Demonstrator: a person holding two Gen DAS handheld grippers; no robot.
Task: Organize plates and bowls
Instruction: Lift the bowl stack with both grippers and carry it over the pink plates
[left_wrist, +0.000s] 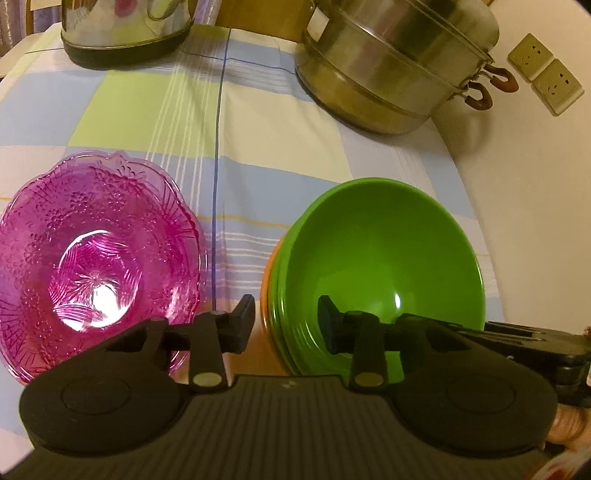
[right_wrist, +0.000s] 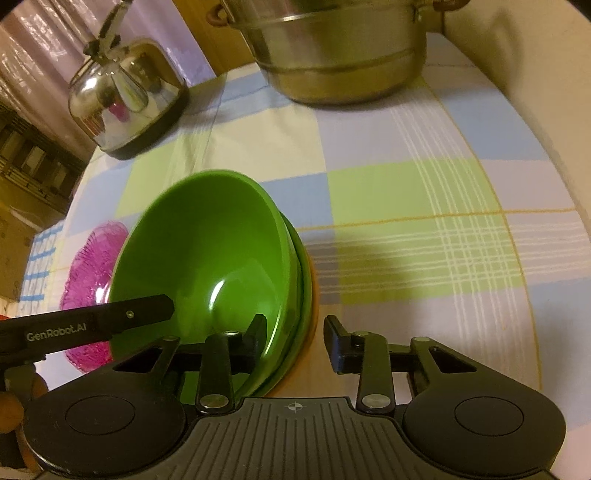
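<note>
Two hand-held black grippers straddle opposite sides of a stack of dishes on a checked tablecloth (right_wrist: 406, 192) of blue, green and cream squares. The left gripper (left_wrist: 286, 319) has its jaws parted, one finger outside the stack's left edge and the other over the inside of the top bowl; the right gripper (right_wrist: 295, 338) mirrors it on the stack's right edge. Neither pair of pads visibly presses on a rim, so both appear open around the stack rather than clamped.

The glossy green plastic bowl (left_wrist: 384, 258) sits tilted on top of at least one more green dish, with an orange dish edge (left_wrist: 266, 273) showing beneath. Just to the left, apart from the stack, lies the pink embossed glass bowl (left_wrist: 92, 258), still on its own.

Judging by this layout, the green and orange pieces are already nested, while the pink bowl remains to be placed, and the top bowl may need levelling.

Farther back stand a shiny steel kettle with a black base (right_wrist: 125, 99) and a large tiered steel steamer pot (left_wrist: 395, 62), both well clear of the dishes.
</note>
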